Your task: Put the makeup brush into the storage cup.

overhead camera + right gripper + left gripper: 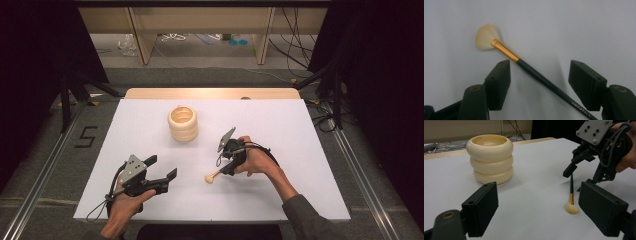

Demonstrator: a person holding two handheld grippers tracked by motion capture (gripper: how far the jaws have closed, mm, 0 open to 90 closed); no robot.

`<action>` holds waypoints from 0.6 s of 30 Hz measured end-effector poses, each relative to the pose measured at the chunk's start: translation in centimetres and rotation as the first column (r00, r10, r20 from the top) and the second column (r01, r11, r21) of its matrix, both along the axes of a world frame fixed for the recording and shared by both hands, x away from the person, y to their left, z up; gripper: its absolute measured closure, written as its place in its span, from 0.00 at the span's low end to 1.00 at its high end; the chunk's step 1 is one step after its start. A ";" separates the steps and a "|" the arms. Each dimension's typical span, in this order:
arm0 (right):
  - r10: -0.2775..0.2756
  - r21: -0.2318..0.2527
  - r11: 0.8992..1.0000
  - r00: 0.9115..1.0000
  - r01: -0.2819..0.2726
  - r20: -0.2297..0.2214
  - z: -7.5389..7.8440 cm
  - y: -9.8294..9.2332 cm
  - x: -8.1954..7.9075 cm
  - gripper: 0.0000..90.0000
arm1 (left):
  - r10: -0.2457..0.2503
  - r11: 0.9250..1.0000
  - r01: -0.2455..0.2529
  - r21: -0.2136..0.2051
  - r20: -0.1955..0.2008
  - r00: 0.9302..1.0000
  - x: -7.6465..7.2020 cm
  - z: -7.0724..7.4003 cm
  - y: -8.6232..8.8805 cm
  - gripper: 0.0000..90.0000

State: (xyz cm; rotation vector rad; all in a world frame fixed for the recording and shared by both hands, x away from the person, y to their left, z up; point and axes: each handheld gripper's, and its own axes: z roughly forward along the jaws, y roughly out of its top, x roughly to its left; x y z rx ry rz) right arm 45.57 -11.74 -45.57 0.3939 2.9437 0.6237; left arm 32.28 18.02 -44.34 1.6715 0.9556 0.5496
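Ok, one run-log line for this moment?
right tool: open, astride brush handle | brush: flat on table | left tool: open, idle | ringed pot: untouched

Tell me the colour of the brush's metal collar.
Gold, between pale bristles and dark handle on the brush; clearest in the right gripper view.

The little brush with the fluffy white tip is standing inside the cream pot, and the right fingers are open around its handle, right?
Not quite. The brush is lying flat on the white table, apart from the cream pot; the high view shows this. The right fingers are open around its handle.
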 end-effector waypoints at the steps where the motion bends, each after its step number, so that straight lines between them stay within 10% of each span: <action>1: 0.009 -0.007 1.000 1.000 -0.008 0.003 0.0 0.1 0.1 0.40 | 0.000 1.000 0.000 0.000 -0.001 1.000 0.0 0.0 0.0 0.18; 18: 0.025 -0.044 0.999 0.999 -0.026 -0.020 -0.6 0.8 0.1 0.45 | -0.001 1.000 0.001 -0.001 -0.002 1.000 0.0 0.0 0.0 0.18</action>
